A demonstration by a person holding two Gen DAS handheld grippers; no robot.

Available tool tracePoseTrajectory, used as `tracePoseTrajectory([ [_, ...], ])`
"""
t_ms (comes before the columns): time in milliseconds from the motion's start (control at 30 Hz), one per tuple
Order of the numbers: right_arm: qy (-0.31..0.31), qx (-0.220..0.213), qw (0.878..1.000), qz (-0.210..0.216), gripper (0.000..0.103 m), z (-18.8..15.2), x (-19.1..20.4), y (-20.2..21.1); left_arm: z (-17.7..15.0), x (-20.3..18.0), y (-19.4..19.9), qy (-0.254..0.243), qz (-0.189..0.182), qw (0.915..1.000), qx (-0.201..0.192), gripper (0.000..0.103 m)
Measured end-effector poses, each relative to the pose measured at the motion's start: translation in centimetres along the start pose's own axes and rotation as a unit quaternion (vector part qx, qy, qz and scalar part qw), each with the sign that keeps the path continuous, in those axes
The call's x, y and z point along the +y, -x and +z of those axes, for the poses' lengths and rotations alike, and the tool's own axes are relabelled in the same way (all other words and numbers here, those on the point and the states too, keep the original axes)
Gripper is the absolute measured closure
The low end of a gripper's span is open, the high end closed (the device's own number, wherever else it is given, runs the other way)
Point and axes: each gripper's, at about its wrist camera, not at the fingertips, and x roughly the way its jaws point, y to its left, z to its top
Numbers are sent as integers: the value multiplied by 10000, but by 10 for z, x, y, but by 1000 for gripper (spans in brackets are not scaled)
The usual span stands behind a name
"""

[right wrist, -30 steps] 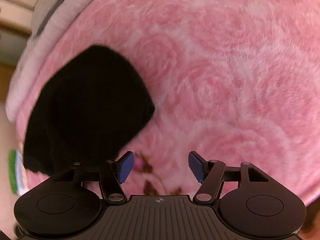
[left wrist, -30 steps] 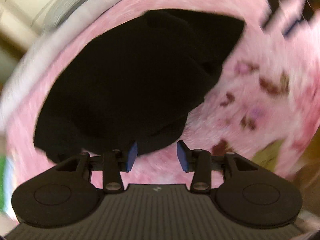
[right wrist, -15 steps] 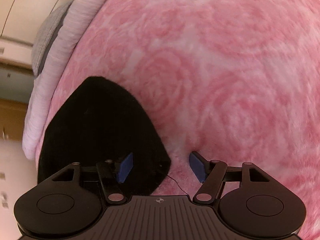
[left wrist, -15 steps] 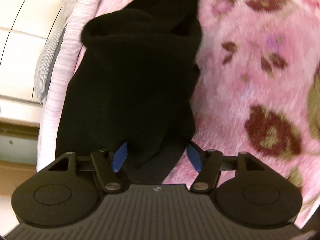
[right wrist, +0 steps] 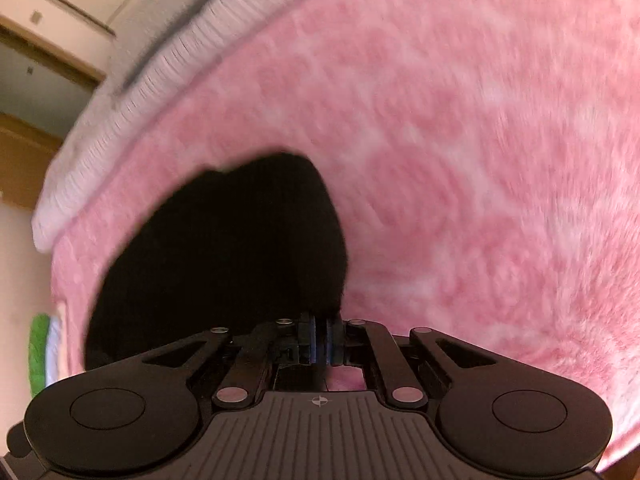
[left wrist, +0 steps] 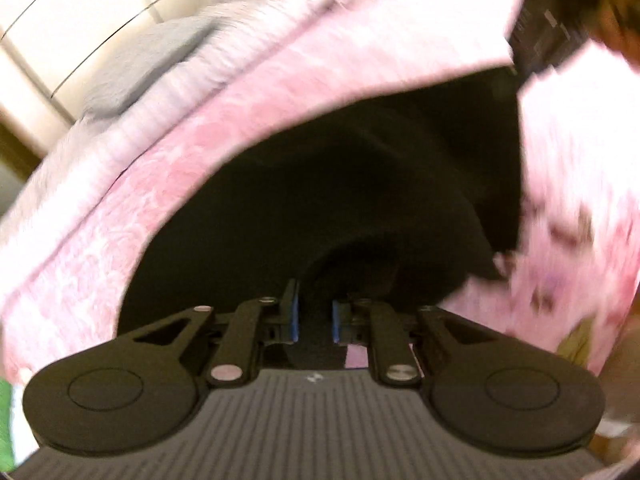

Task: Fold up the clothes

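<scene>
Black garment (left wrist: 360, 200) is lying on the pink floral blanket (right wrist: 460, 160), spreading ahead of both grippers. Left gripper (left wrist: 314, 316) is pinching a fold of the dark cloth between narrowed blue pads. Right gripper (right wrist: 320, 340) is clamping the garment's near edge, pads almost meeting.
</scene>
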Motion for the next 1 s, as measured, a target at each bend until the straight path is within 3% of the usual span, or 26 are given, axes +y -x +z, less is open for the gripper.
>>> tracePoseTrajectory([
  [100,44,-587,9981,202,101,27,63,29,21,73,23,673,-146,9971,-337,92],
  [167,201,-1104,9927,452,101,49,112,52,42,131,37,1100,-27,9918,-653,94],
  [267,582,-1991,9720,1105,101,85,201,86,74,223,59,1836,302,9758,-1149,95],
  [300,707,-2285,9615,1352,101,97,231,98,83,257,67,2203,516,9651,-1320,95],
  [333,797,-2603,9483,1631,101,104,261,111,89,292,76,2745,694,9488,-1401,95],
  [400,1132,-2837,9307,2013,89,117,313,130,96,364,93,3936,1012,9017,-1477,95],
  [433,1301,-2905,9269,1986,65,113,330,136,95,387,101,4192,1070,8883,-1539,97],
  [467,1466,-2975,9230,1950,42,110,347,141,92,405,108,4320,1090,8807,-1612,95],
  [500,1632,-3043,9188,1913,38,106,364,146,88,417,114,4260,1135,8826,-1634,95],
  [567,1880,-2934,9174,1922,37,89,369,138,70,416,114,3946,1304,8985,-1414,85],
  [633,1838,-2515,9338,1760,37,75,357,116,48,407,104,3691,1389,9130,-1047,81],
  [700,1660,-2061,9547,1361,37,58,338,88,19,390,76,3708,1177,9206,-341,81],
  [800,1489,-1322,9778,650,37,30,305,47,-27,348,38,3893,790,9147,743,81],
  [1000,1406,-357,9894,-59,37,-11,259,13,-76,264,22,4125,147,8940,1741,81],
])
